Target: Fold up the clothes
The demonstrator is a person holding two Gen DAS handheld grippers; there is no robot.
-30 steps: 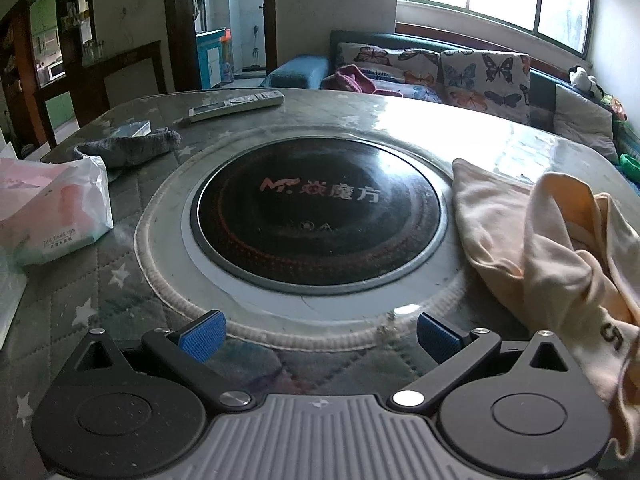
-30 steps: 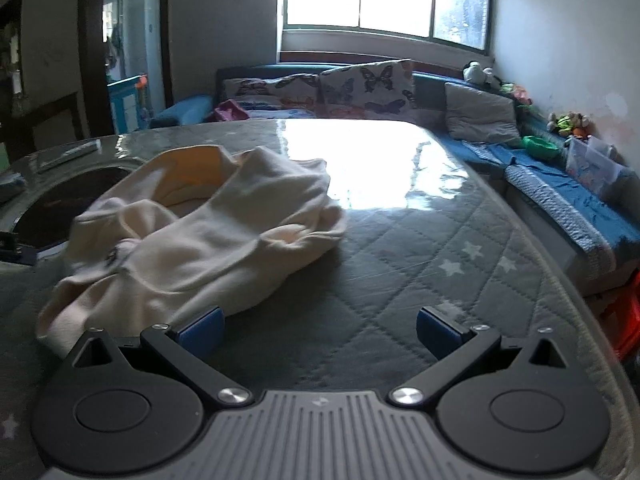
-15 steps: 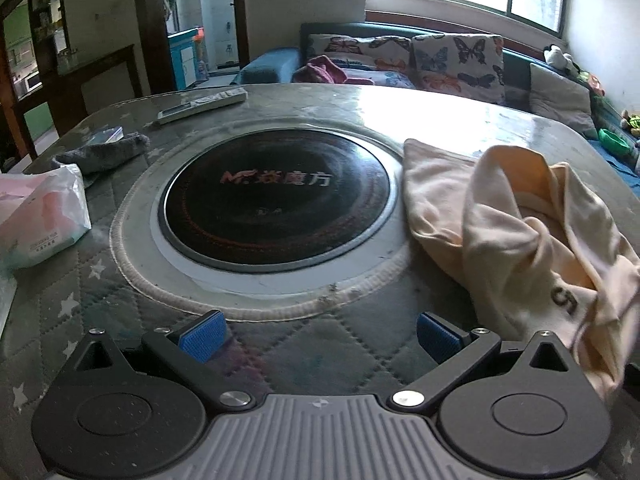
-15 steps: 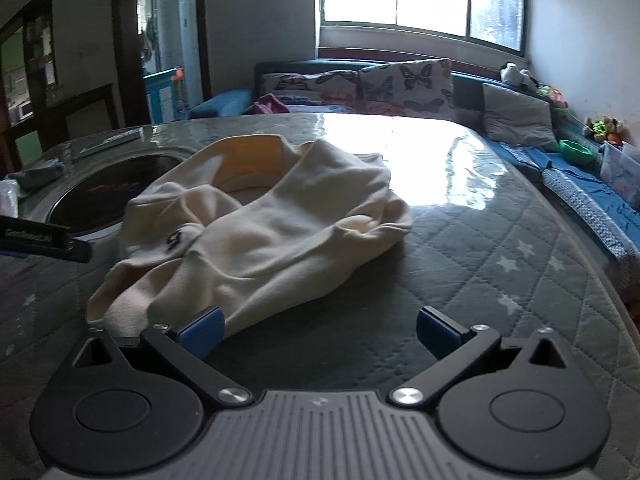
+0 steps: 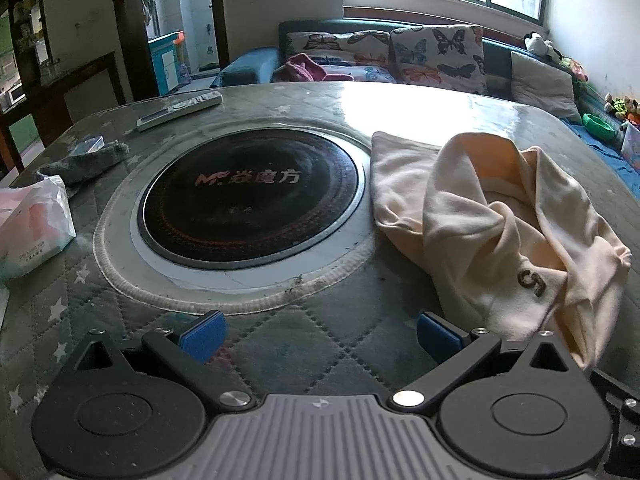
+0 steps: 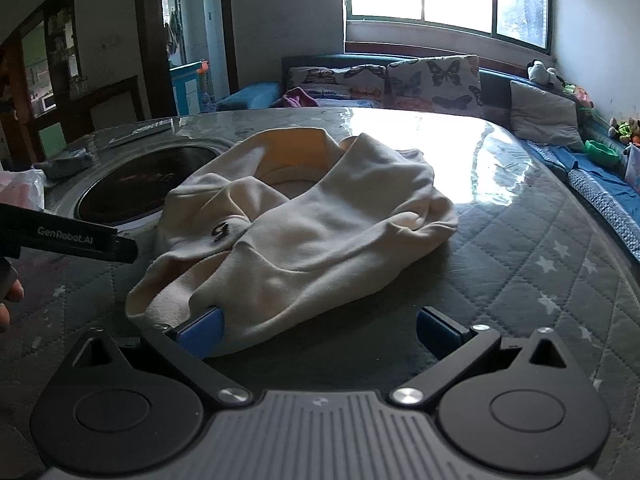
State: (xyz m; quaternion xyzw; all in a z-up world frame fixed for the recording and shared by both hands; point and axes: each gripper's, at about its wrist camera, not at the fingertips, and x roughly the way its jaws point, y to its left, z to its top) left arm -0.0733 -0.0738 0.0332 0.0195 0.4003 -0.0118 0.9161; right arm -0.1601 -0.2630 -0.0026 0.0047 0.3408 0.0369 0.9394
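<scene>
A cream garment (image 5: 492, 232) lies crumpled on the quilted table, with a dark "5" mark on a fold; in the right wrist view the same garment (image 6: 304, 232) fills the middle. My left gripper (image 5: 320, 334) is open above bare quilt, its right finger close to the garment's near hem. My right gripper (image 6: 320, 330) is open too, and the garment's near edge lies against its left fingertip (image 6: 202, 330). Nothing is held by either. The left gripper's black body (image 6: 68, 238) and part of a hand show at the left of the right wrist view.
A round black cooktop (image 5: 252, 196) is set in the table left of the garment. A tissue pack (image 5: 28, 228), a grey cloth (image 5: 84, 162) and a remote (image 5: 180, 110) lie at the left and back. A sofa with butterfly cushions (image 5: 400, 56) stands behind.
Both grippers have moved toward the garment: it now sits nearer the left gripper's right finger, and its hem reaches the right gripper's left fingertip. Both stay open.
</scene>
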